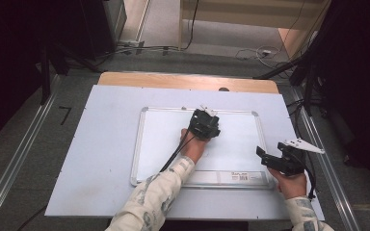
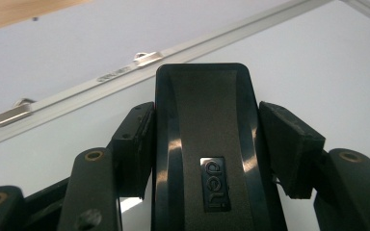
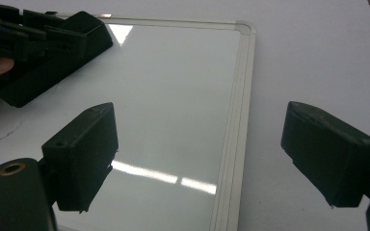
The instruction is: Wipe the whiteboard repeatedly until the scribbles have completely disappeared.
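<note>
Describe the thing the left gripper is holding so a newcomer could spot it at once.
Find the silver-framed whiteboard lying on the pale table. Near its far edge, the left gripper is shut on a black eraser, a rounded-cornered block with a "deli" badge on top.

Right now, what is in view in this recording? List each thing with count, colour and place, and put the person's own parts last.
Whiteboard: one, white with a silver frame, flat in the middle of the table.
Eraser: one, black with a "deli" badge, clamped between the left gripper's jaws, over the whiteboard's upper part.
Table: one, pale grey-white top with a wooden strip along the far edge.
Cables: several, dark and white, on the floor beyond the table.
Rails: two, metallic, on the floor along both sides of the table.
Left gripper: one, black, over the whiteboard, shut on the eraser.
Right gripper: one, black with a grey plate, at the whiteboard's right edge, jaws open and empty.
Sleeves: two, cream patterned, entering from the bottom.
</note>
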